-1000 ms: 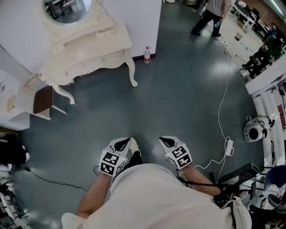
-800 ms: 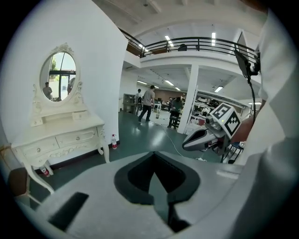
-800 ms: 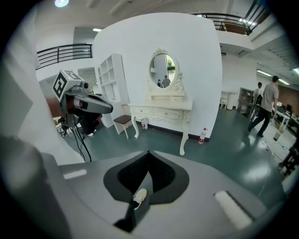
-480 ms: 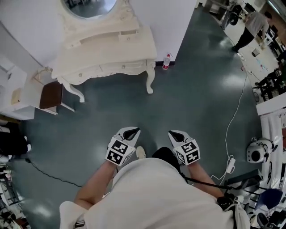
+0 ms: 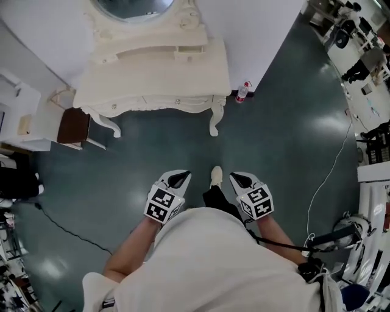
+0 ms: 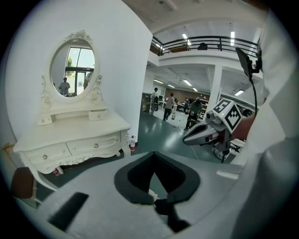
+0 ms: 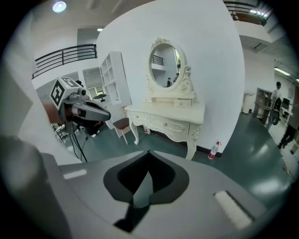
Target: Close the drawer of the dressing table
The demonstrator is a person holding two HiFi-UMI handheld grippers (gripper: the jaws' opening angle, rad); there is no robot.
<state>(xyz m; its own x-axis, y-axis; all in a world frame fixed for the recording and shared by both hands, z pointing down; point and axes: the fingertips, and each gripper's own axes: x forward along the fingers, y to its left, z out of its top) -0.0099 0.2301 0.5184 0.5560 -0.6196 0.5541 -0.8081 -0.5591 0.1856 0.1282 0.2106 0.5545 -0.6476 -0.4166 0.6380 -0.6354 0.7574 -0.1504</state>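
Note:
The cream dressing table (image 5: 152,79) with its oval mirror (image 5: 131,7) stands against the white wall, well ahead of me. On its upper shelf the right-hand small drawer (image 5: 187,53) (image 6: 98,114) (image 7: 183,102) sticks out a little from the front. The wide lower drawers (image 6: 91,144) look flush. My left gripper (image 5: 181,177) and right gripper (image 5: 239,178) are held side by side over the floor, far short of the table. Both are shut with nothing between the jaws. Each shows in the other's view: the right gripper (image 6: 198,135), the left gripper (image 7: 105,115).
A brown-seated stool (image 5: 74,128) stands at the table's left end beside a white cabinet (image 5: 24,116). A water bottle (image 5: 243,91) stands by the table's right leg. A white cable (image 5: 329,177) runs over the floor at right. People walk in the hall behind (image 6: 168,105).
The dressing table has come nearer and moved towards the middle of the head view as I walk towards it. Both grippers stay shut, side by side.

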